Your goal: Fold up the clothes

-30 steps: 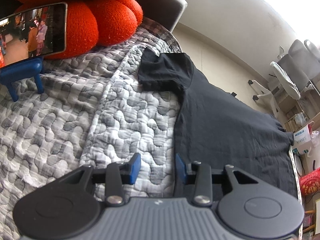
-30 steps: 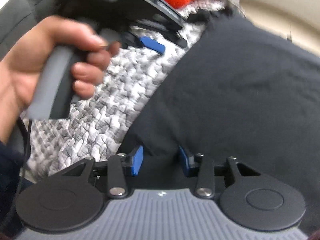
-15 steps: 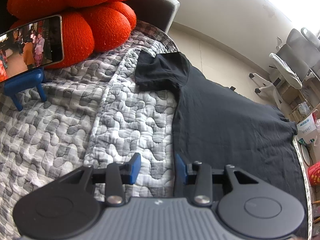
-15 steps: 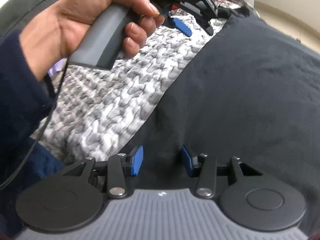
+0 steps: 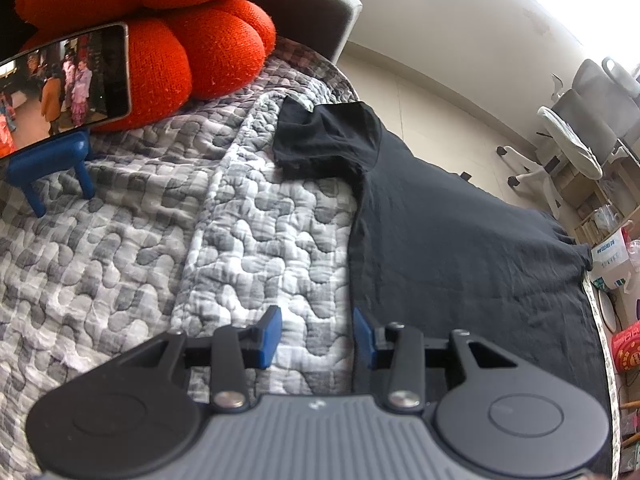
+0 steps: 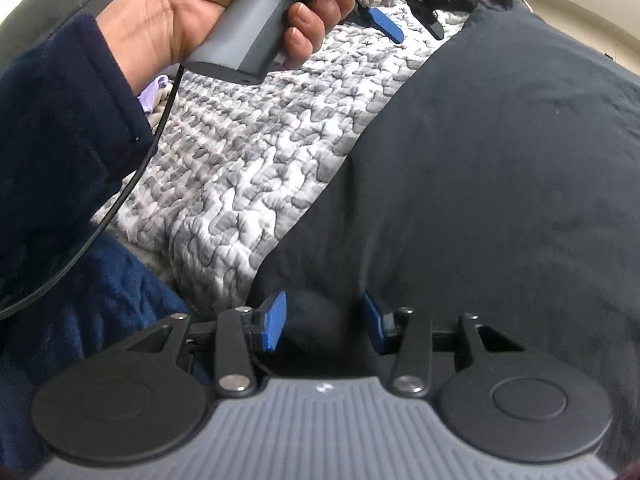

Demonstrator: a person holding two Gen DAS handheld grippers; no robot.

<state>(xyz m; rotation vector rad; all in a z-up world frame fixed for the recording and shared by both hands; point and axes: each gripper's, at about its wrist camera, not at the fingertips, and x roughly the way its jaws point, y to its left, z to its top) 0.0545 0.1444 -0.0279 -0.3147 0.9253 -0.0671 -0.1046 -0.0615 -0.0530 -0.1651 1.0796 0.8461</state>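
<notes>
Right gripper [image 6: 322, 322] shifted along black T-shirt [image 6: 500, 168] hem, jaws just narrowing, part open around fabric, left gripper [image 5: 316, 334] part open, empty, shirt edge at 3 o'clock

This is a home, probably a living room. A grey patterned quilt [image 5: 160, 240] covers a sofa, and a big orange-red knitted cushion [image 5: 180, 32] lies at the upper left. A phone [image 5: 64, 84] on a blue stand [image 5: 52, 164] plays a video. At the right stand grey chairs [image 5: 580, 132] and a cluttered shelf [image 5: 600, 208].
</notes>
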